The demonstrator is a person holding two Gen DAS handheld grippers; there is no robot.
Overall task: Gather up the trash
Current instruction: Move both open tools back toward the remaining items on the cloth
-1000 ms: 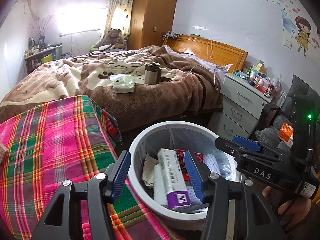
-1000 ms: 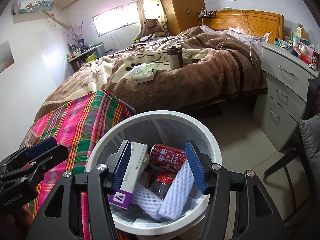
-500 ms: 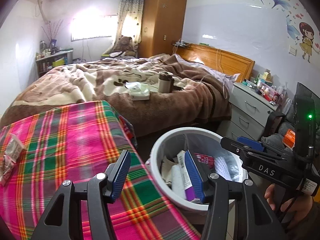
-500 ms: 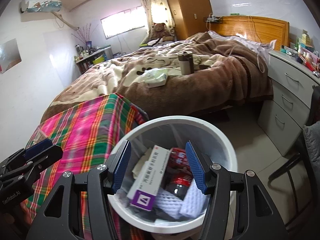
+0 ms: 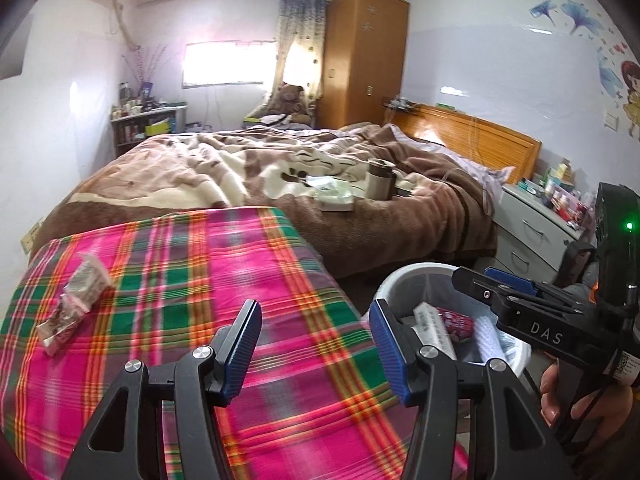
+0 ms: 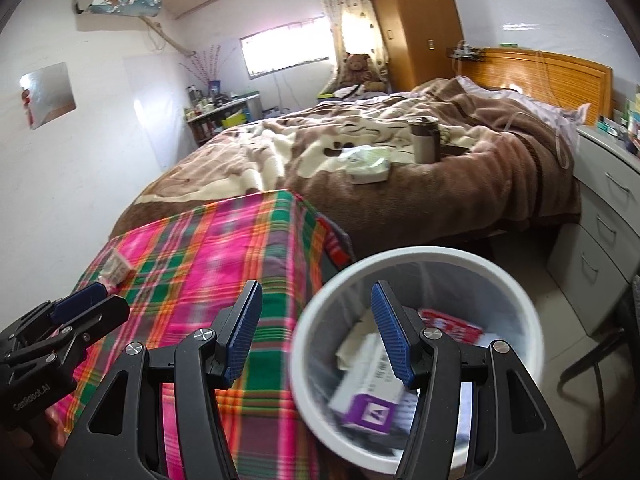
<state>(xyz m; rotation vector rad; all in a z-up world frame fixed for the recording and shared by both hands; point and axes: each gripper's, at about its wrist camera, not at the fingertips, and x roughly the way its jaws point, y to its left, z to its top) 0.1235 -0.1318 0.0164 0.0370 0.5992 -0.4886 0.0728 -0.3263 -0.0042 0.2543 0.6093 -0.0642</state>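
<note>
Left wrist view shows the table (image 5: 192, 280), draped in a pink and green plaid cloth, filling the lower left, with the bed (image 5: 280, 176) behind it. A white trash bin (image 5: 404, 284) stands just beside the table's right edge, already holding a purple and white box (image 6: 372, 396), a red can (image 5: 456, 322) and white foam netting (image 5: 488, 340). Near the table's far left edge lies a crumpled wrapper (image 5: 78, 300), by the look of it the trash left to collect.

The left tool (image 5: 316, 348) hovers above the cloth, well apart from the wrapper, its blue pads spread with nothing between them. The right tool (image 6: 316, 336) hangs over the table's right edge and the bin's rim, likewise gaping and empty.

The main risk is the reach: the wrapper lies flat and thin, so the pads could pinch a fold of cloth with it and drag the cover off the table. A shallow grip could also let the light, crinkled packet slip out on the way back to the bin, dropping it on the floor beside the table. The right tool, so near the rim, could knock the bin and tip it if it swings carelessly.
</note>
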